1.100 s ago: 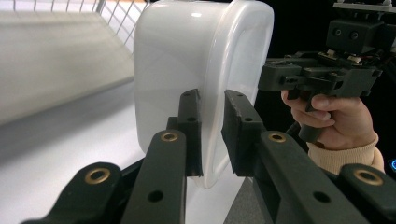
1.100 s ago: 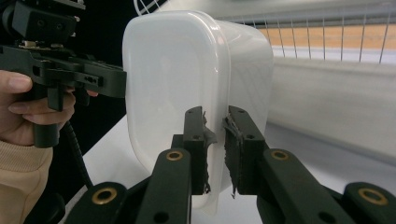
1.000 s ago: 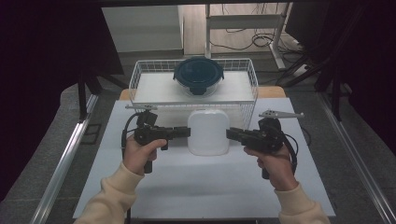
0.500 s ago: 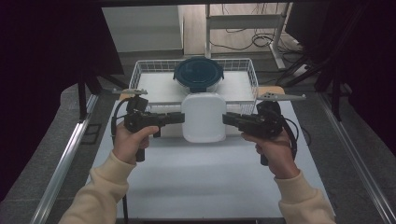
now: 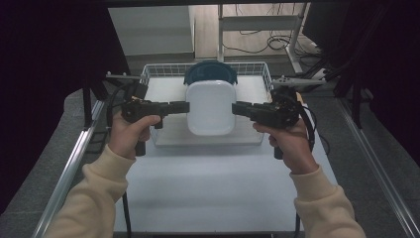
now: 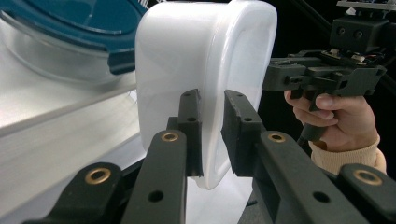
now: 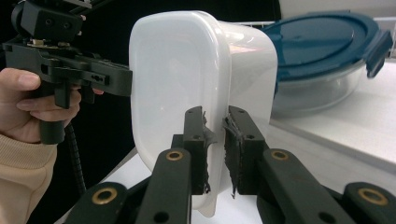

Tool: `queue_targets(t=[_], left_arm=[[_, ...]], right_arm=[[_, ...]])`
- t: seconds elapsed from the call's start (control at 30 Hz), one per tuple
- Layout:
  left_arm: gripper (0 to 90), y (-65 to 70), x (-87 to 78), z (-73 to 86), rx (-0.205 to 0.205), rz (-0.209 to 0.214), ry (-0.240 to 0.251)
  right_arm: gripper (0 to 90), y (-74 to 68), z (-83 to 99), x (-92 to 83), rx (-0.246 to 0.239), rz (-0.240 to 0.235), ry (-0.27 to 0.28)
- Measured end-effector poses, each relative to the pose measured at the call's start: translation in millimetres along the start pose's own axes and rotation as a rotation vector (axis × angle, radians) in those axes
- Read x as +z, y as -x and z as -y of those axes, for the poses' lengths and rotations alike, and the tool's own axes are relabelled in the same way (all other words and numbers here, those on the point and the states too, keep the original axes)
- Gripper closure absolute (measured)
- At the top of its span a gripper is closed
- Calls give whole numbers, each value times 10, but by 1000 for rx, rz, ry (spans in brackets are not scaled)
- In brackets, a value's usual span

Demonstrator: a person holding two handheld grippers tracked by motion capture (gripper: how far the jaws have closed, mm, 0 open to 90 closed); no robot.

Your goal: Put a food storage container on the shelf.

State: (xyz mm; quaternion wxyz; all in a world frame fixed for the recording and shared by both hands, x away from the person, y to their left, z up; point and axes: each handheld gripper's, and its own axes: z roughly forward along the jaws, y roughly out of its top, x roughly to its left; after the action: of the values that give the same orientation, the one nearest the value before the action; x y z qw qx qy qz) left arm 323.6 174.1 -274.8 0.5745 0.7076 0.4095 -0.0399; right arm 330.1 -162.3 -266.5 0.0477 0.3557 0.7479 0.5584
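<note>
A white plastic container [image 5: 211, 106] hangs in the air over the front of a wire basket [image 5: 153, 74], its broad face tipped toward the high view. My left gripper [image 5: 185, 106] is shut on its left rim and my right gripper [image 5: 236, 109] on its right rim. In the left gripper view the jaws [image 6: 212, 100] pinch the thin rim of the container [image 6: 187, 51]. The right gripper view has its jaws [image 7: 215, 119] clamped on the opposite rim of the container [image 7: 177, 60]. A glass bowl with a blue lid [image 5: 210, 72] sits in the basket behind it.
The basket stands at the far end of the white table [image 5: 213, 183]. The blue-lidded bowl [image 7: 322, 42] lies close behind the container. A metal rail [image 5: 69, 168] runs along the table's left side, another [image 5: 381, 173] along the right.
Both hands have risen and moved away toward the basket, lifting the white container off the table. It has tipped so that its broad face turns toward the high view.
</note>
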Motion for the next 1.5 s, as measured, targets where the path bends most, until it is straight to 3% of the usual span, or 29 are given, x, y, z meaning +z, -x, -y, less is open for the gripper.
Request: queue_targets(t=[0.17,0.5,0.7,0.87,1.1,1.4,1.5], left_arm=[[779,17,-56,-200,17,-15,-9],[778,36,-140,-720,35,-34,0],[778,-80,-133,-955,-1,-19,-3],[778,-225,-70,-1033,-31,-15,-5],[775,-523,146,-1057,-112,8,-33],[776,-671,269,-1078,-142,-9,-67],[785,-746,301,-1106,-181,-8,-53]], right_arm=[[787,-24,-162,8,-8,-2,0],[787,6,-664,51,-19,-1,18],[787,104,-920,117,6,-17,10],[788,202,-1025,209,28,-22,-4],[786,452,-1018,393,93,8,-52],[783,630,-1014,507,137,9,-86],[772,727,-1025,556,178,-13,-83]])
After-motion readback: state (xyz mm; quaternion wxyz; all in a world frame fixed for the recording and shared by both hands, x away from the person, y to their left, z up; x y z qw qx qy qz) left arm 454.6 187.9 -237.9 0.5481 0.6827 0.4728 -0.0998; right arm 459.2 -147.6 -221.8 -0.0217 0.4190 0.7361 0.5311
